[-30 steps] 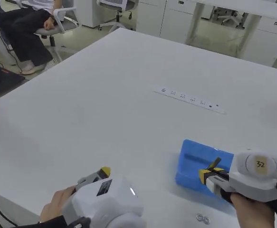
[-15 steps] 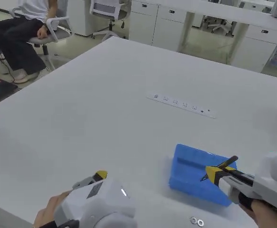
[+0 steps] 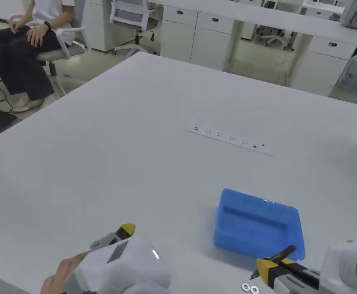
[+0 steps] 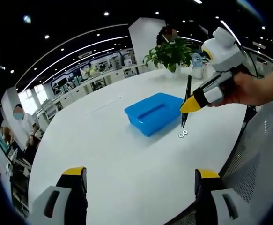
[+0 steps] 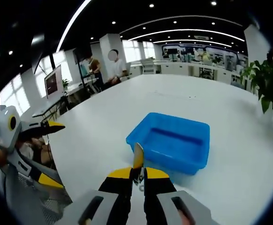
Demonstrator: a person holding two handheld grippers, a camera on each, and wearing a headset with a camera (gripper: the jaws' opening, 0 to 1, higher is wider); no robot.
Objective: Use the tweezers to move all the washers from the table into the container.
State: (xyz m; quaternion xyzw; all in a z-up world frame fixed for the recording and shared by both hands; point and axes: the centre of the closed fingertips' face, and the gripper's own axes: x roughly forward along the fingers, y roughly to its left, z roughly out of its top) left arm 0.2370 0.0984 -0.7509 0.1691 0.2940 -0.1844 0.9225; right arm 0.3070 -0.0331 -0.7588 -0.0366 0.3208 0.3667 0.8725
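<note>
Drawn back off the container (image 3: pixel 258 222), the right gripper (image 3: pixel 265 267), clamping tweezers (image 3: pixel 282 252), nears the washers (image 3: pixel 250 288) (left gripper (image 4: pixel 140 174) spread, power strip (image 3: pixel 229 137) beyond).

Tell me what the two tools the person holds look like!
The left tool and the right tool match each other. Each has a chunky, rounded white body and black jaws with bright yellow ends.

On the tabletop (image 3: pixel 135 153), the container (image 3: pixel 259 223) sat just ahead of the right claw (image 3: pixel 267 267). Two washers (image 3: pixel 250 287) lay side by side near the tip of its tweezers (image 3: pixel 282 253), well right of the left claw (image 3: pixel 120 234).
</note>
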